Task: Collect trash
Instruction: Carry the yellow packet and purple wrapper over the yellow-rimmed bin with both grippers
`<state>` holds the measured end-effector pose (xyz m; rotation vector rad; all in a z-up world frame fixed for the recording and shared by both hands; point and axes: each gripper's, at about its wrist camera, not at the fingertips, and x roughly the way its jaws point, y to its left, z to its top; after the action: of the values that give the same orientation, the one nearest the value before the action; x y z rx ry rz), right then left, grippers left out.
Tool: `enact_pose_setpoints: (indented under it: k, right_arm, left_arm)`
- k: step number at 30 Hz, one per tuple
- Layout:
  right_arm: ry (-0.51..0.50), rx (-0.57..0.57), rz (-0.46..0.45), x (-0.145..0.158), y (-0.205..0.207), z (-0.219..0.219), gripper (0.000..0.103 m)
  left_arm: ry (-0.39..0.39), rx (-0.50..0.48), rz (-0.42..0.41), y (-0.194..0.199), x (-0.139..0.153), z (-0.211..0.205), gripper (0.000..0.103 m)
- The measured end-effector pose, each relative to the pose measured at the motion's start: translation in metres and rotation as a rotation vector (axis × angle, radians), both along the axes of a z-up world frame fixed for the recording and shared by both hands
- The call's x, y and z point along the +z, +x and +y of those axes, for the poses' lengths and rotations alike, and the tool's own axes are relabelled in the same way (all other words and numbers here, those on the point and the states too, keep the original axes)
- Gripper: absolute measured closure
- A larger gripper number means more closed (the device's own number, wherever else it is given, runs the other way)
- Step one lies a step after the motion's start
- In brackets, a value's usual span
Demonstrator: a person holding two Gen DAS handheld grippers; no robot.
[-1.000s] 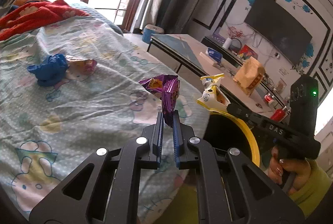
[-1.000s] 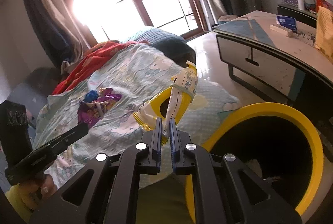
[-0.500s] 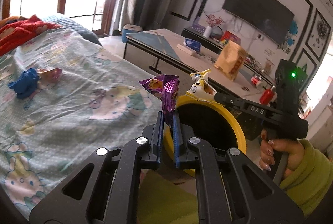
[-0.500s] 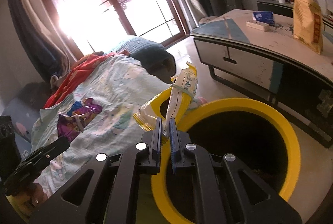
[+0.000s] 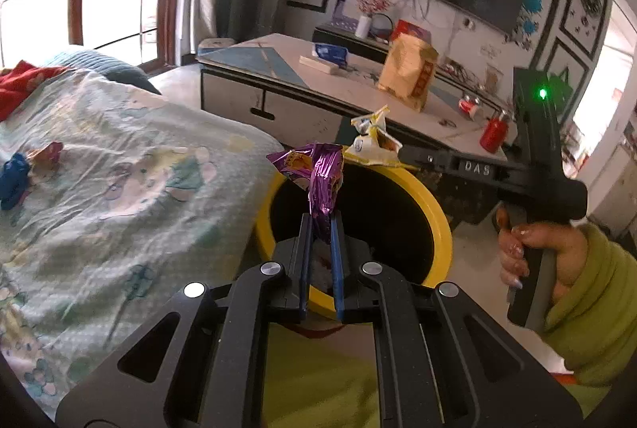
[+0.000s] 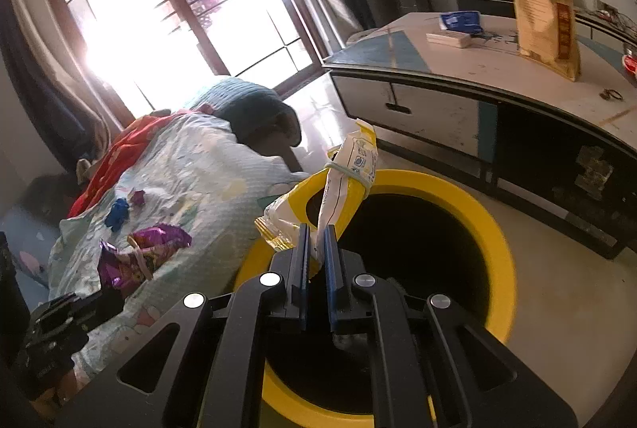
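My left gripper [image 5: 319, 219] is shut on a crumpled purple snack wrapper [image 5: 318, 177] and holds it over the near rim of a yellow-rimmed black bin [image 5: 436, 213]. My right gripper [image 6: 315, 231] is shut on a yellow-and-white snack bag [image 6: 346, 181] tied with a band, above the same bin [image 6: 497, 229]. The yellow bag also shows in the left wrist view [image 5: 372, 145], over the bin's far rim. The purple wrapper shows in the right wrist view [image 6: 143, 255], at the left. The bin stands on the floor beside the bed.
A bed with a patterned sheet [image 5: 119, 181] lies to the left, with a blue wrapper [image 5: 14, 175] and a small pink wrapper [image 5: 47, 153] on it. A low table [image 5: 302, 85] with a brown bag [image 5: 406, 69] stands beyond the bin.
Both grippers have swung from over the bed to over the bin, each still gripping its wrapper. The bin now fills the middle of both views.
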<state>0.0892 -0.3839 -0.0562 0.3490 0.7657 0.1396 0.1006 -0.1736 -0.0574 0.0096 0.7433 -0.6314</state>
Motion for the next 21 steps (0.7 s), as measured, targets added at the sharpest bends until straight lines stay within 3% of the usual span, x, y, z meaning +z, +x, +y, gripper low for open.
enact_pose_setpoints:
  k: [21]
  right_arm:
    - [-0.057, 0.026, 0.047, -0.018, -0.044, -0.036, 0.096]
  left_arm:
    - [0.092, -0.075, 0.065, 0.009, -0.027, -0.053, 0.098]
